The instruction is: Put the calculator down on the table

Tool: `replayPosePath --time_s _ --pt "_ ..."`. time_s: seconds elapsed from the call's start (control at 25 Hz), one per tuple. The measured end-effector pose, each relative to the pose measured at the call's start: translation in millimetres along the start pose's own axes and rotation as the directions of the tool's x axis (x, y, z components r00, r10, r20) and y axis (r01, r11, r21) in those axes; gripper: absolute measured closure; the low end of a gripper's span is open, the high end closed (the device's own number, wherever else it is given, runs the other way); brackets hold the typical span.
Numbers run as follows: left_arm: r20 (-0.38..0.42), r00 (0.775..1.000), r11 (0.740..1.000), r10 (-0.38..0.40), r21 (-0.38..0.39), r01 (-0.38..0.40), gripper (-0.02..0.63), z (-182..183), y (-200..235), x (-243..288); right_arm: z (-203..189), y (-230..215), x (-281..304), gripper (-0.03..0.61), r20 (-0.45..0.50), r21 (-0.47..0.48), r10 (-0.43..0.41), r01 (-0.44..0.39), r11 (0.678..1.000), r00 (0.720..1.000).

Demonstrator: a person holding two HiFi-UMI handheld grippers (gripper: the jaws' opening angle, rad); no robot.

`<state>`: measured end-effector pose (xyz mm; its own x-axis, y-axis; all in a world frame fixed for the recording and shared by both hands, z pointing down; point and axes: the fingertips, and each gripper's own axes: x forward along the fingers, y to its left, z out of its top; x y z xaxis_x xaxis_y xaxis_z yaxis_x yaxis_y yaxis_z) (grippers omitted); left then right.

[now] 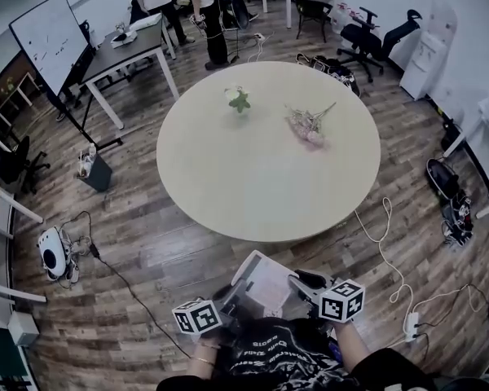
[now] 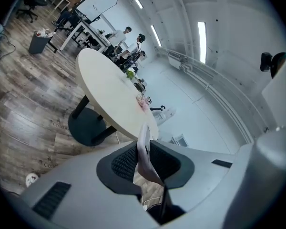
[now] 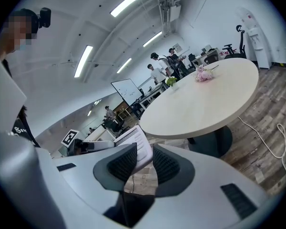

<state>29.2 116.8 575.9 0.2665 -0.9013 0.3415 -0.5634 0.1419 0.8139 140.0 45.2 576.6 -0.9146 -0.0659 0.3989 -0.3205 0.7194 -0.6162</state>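
A flat white-grey calculator (image 1: 265, 283) hangs in the air just short of the near edge of the round beige table (image 1: 228, 186), tilted, held from both sides. My left gripper (image 1: 232, 294) is shut on its left edge; in the left gripper view the calculator (image 2: 144, 156) shows edge-on between the pads of this gripper (image 2: 143, 163). On the right side, my right gripper (image 1: 303, 283) is shut on it too; the right gripper view has the keyed face of the calculator (image 3: 133, 147) sticking out from the right gripper (image 3: 144, 163) toward the table (image 3: 205, 99).
On the table's far half lie a small green-and-white flower (image 1: 239, 98) and a pink bunch of flowers (image 1: 310, 125). A white cable (image 1: 387, 251) runs over the wood floor at the right. Behind the table stand desks, office chairs (image 1: 367, 35), a whiteboard (image 1: 49, 39) and people (image 1: 208, 15).
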Motion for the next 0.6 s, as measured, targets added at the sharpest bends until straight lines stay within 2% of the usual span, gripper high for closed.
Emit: replayPosePath --time_s 0.24,0.6 --pt "-0.006 1.0 1.0 0.017 0.003 -0.017 0.523 17.1 6.7 15.5 13.1 -9.9 10.2 0.466 0.008 0.019 -0.021 0.021 1.0 1.0" --pt "-0.057 0.998 1.0 -0.018 0.015 0.019 0.523 63.6 32.4 39.2 38.0 -20.7 51.0 0.466 0.032 0.049 -0.089 0.088 0.995 0.995"
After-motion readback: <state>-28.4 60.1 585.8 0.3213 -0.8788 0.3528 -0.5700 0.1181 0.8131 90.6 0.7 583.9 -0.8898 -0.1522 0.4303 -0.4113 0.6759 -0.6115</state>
